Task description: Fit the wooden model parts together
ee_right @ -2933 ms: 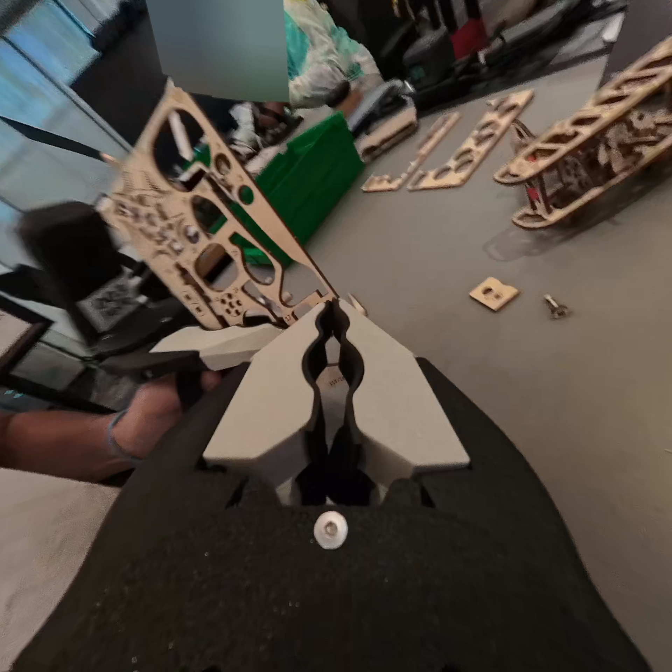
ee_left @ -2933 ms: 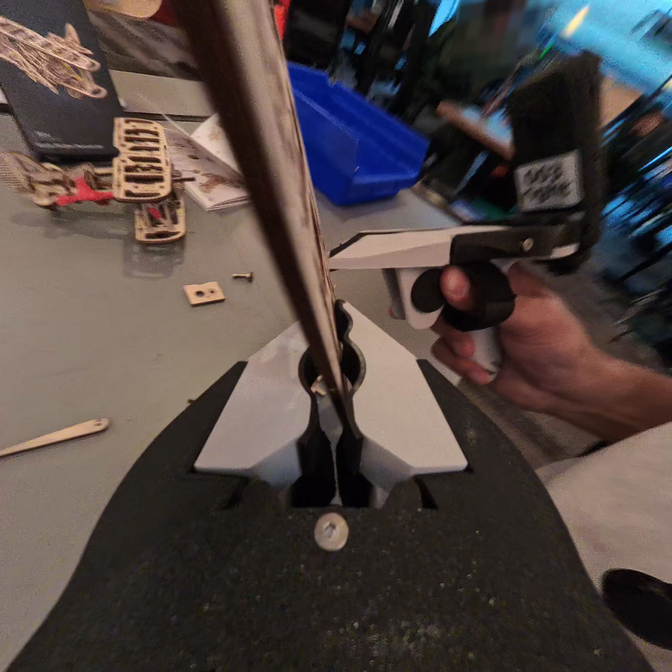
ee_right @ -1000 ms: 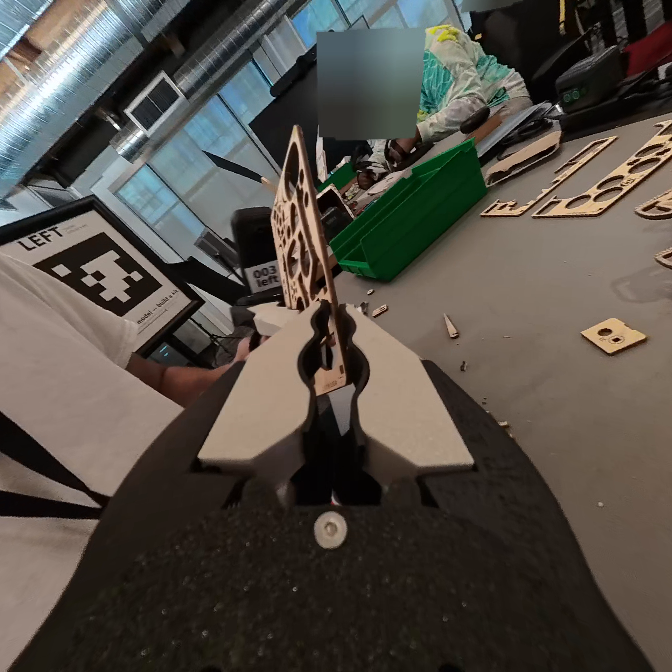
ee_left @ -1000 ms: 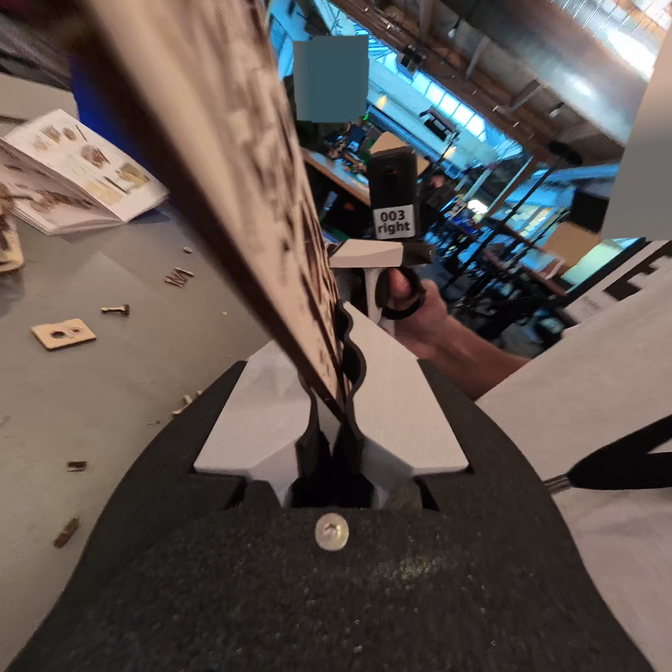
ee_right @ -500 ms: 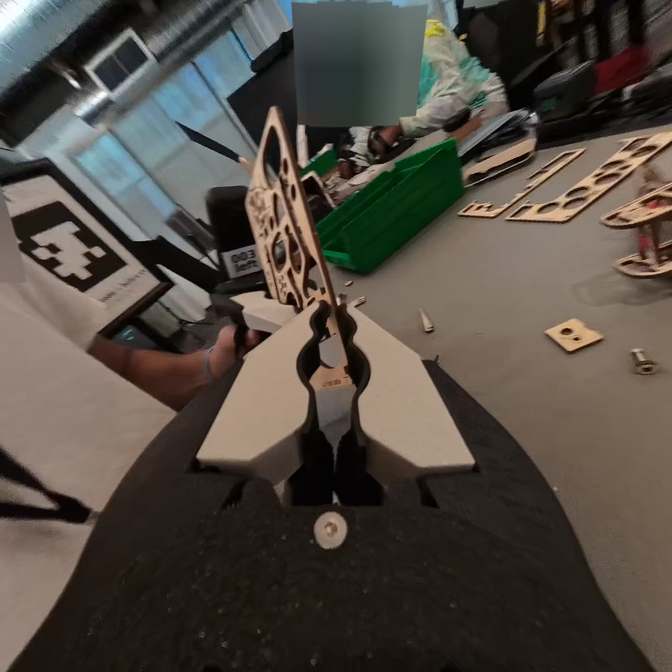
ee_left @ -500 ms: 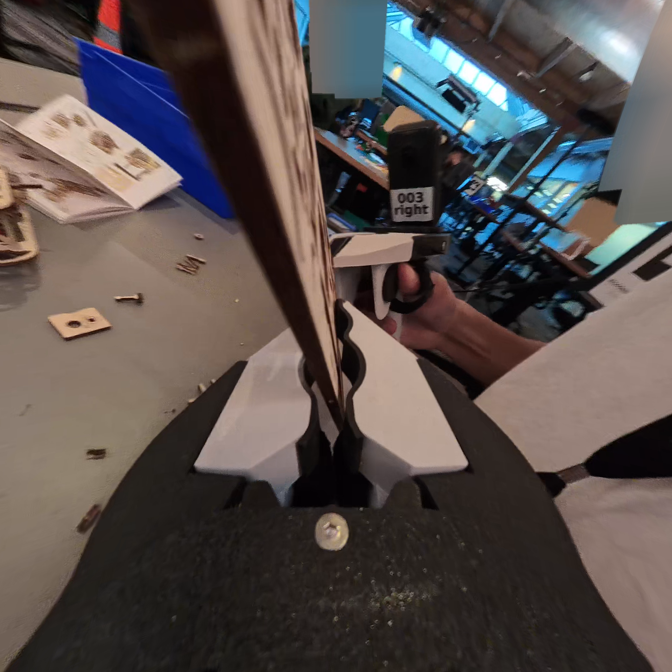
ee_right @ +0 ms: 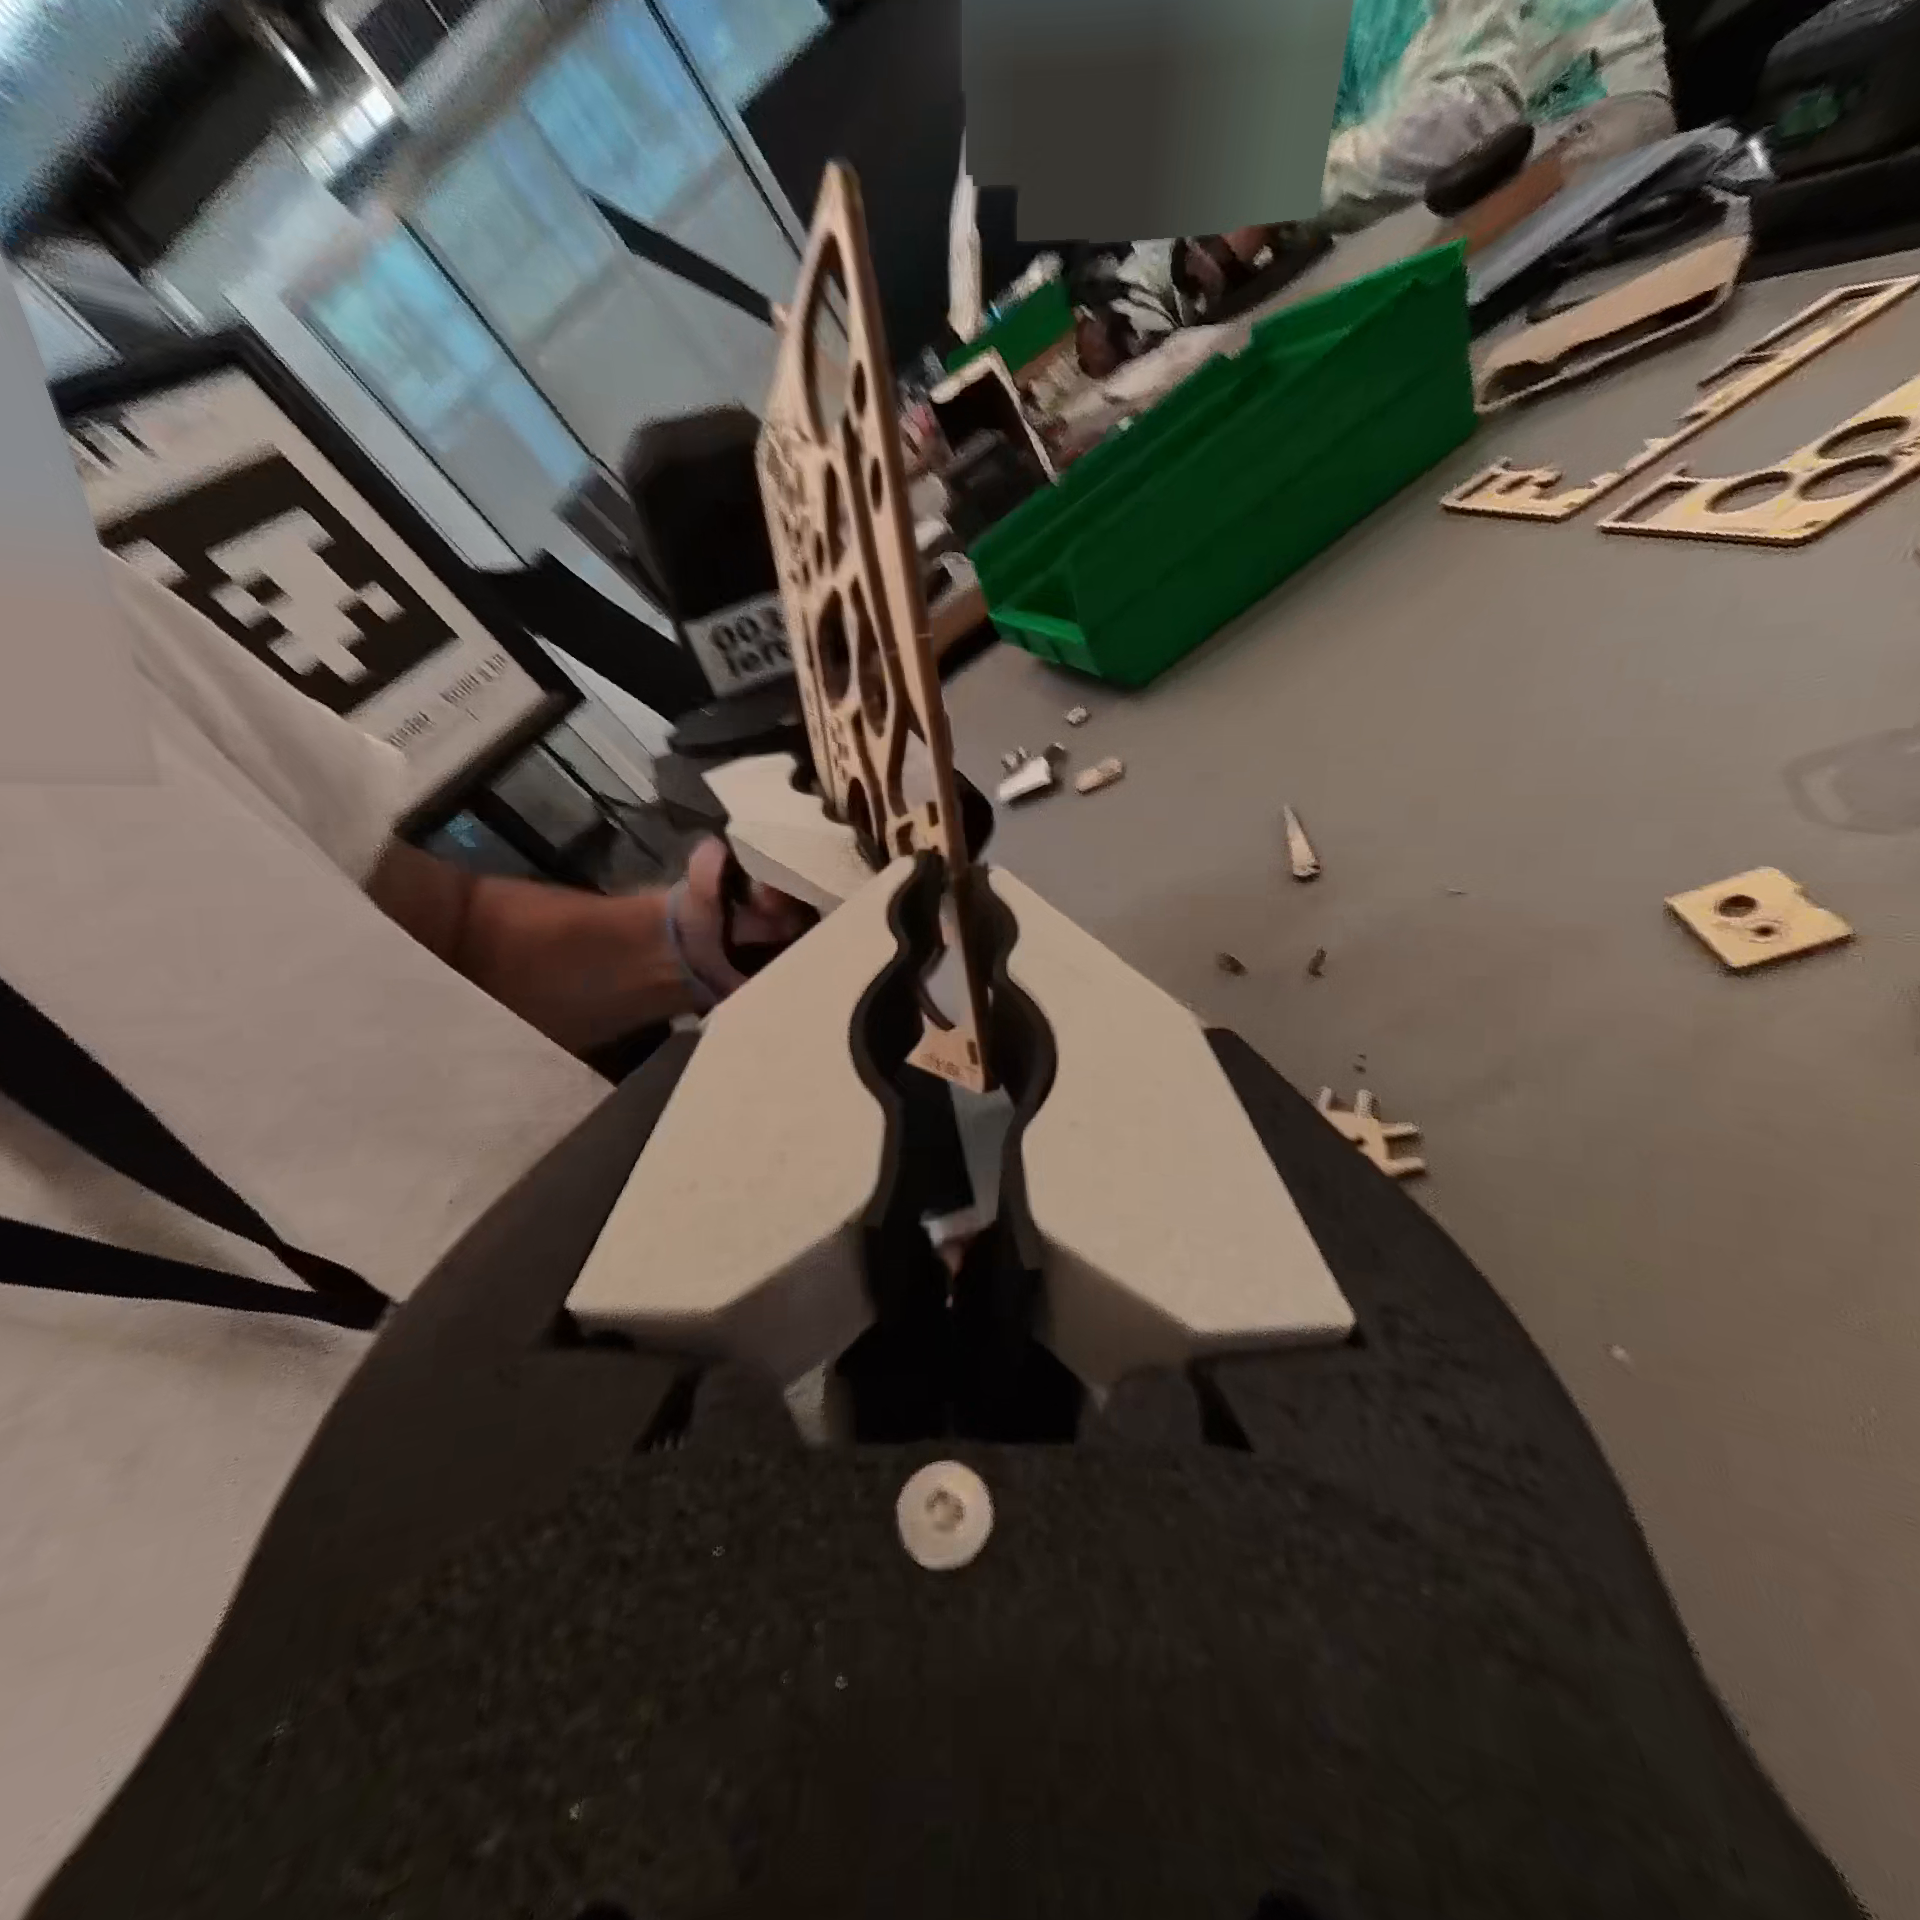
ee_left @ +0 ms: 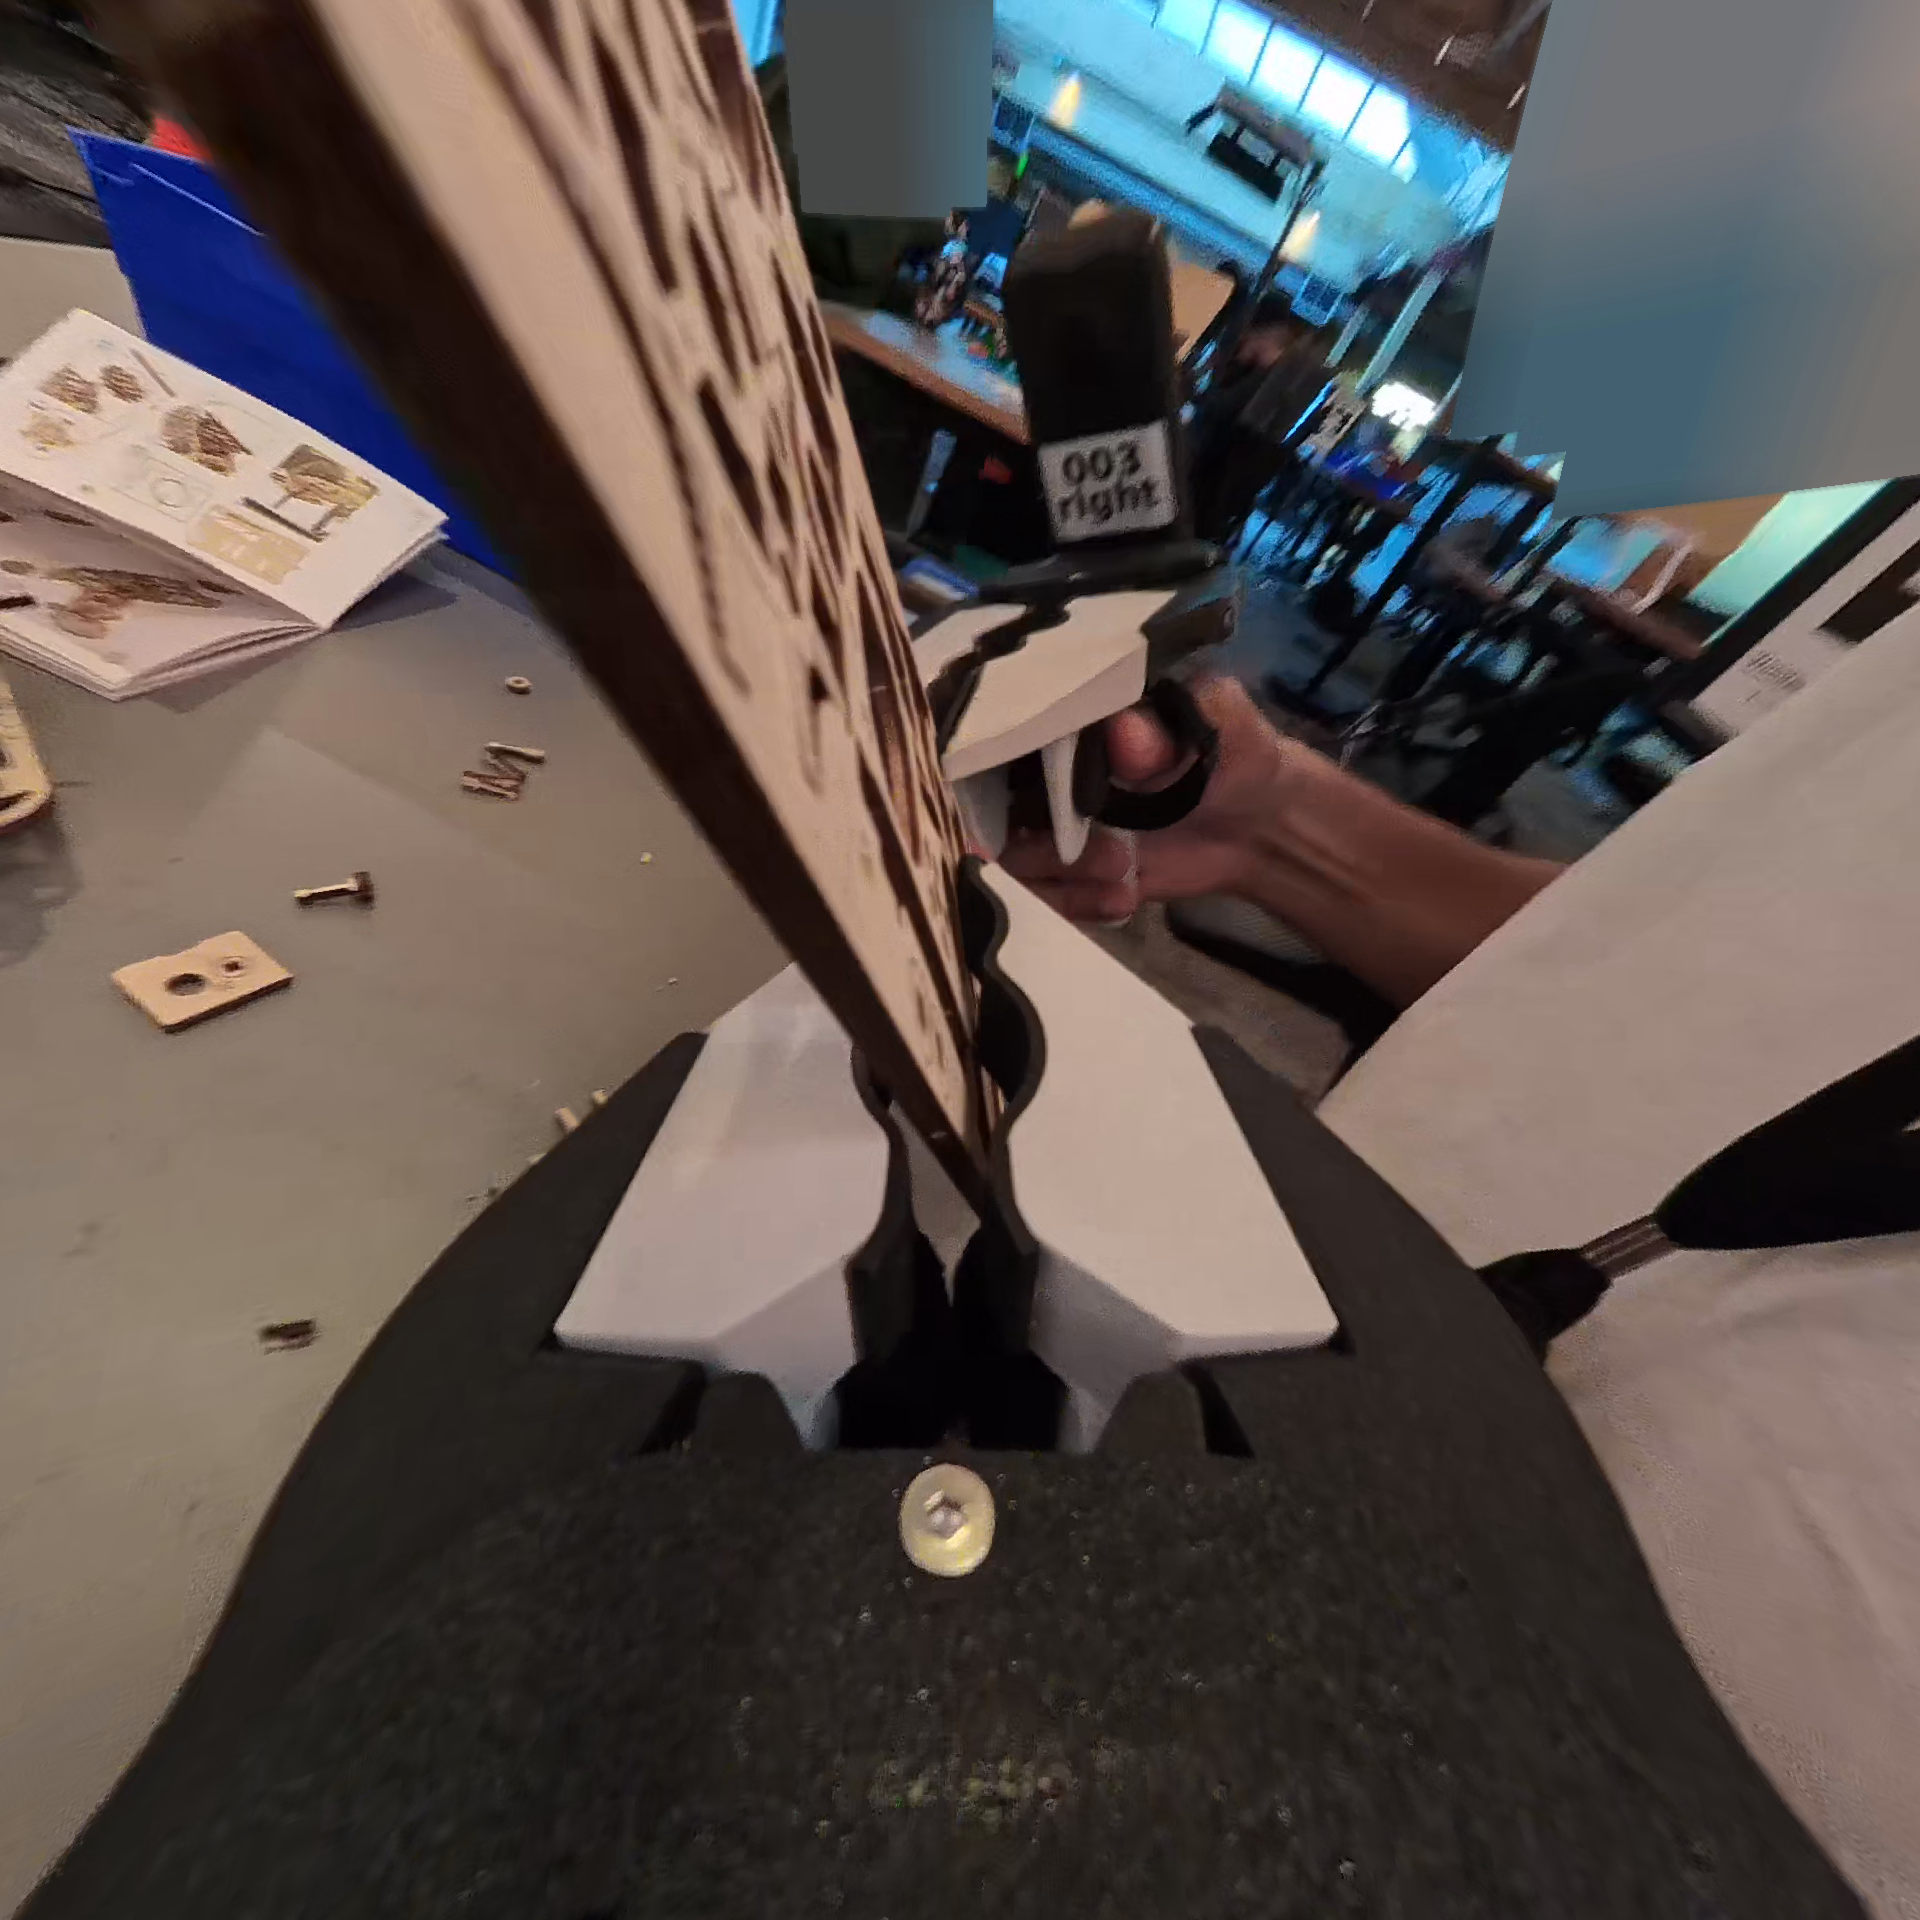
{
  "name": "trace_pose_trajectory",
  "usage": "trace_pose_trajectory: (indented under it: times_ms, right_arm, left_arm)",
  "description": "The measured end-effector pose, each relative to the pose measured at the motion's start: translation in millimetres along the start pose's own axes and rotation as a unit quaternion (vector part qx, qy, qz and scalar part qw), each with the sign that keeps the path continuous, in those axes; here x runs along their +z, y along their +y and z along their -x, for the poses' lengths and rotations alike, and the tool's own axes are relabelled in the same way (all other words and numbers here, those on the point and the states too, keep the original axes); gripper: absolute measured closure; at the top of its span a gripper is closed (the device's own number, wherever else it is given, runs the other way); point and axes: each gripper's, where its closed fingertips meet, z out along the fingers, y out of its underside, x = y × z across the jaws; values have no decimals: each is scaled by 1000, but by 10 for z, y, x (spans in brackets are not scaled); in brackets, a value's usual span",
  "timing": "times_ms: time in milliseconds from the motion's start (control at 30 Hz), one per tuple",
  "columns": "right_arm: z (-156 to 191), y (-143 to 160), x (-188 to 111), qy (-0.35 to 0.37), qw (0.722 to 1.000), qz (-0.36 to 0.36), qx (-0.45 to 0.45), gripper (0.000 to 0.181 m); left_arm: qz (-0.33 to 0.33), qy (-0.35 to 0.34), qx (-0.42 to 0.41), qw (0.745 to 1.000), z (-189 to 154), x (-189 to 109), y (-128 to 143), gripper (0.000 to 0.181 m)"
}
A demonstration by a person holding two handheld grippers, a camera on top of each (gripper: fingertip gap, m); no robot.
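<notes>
Grey table (ee_left: pixel 312 1143) littered with wood scraps. In the left wrist view: open booklet (ee_left: pixel 177 509) far left, blue bin (ee_left: pixel 239 301) behind it, small drilled plate (ee_left: pixel 201 979) and bolt (ee_left: pixel 335 891) nearer. In the right wrist view: green bin (ee_right: pixel 1247 520) far centre, emptied wooden frames (ee_right: pixel 1714 457) far right, the same drilled plate on the right, chips between.

Wooden sheet (ee_left: pixel 644 468), laser-cut with many openings, held off the table between both tools, near-upright and leaning left; fills the upper left of the left wrist view and blocks much of the table there.

Left gripper (ee_left: pixel 961 997): narrowed onto the lower edge of the sheet, both pads (ee_left: pixel 1003 1029) pressing its faces.

Right gripper (ee_right: pixel 948 914): almost together, tips pinching the sheet's pointed lower corner; wavy gap behind the tips open, corner hanging in it. Seen from the left view, just beyond the sheet, touching its far face, a hand (ee_left: pixel 1195 810) on its trigger.
</notes>
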Motion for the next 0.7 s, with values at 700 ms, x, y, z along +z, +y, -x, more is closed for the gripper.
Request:
trace_pose_trajectory:
  times_ms: [700]
  right_arm:
    - [114, 436, -85, -69, 987, 131, -70, 179]
  left_arm:
    - [138, 89, 53, 985, -144, -22, 415, 181]
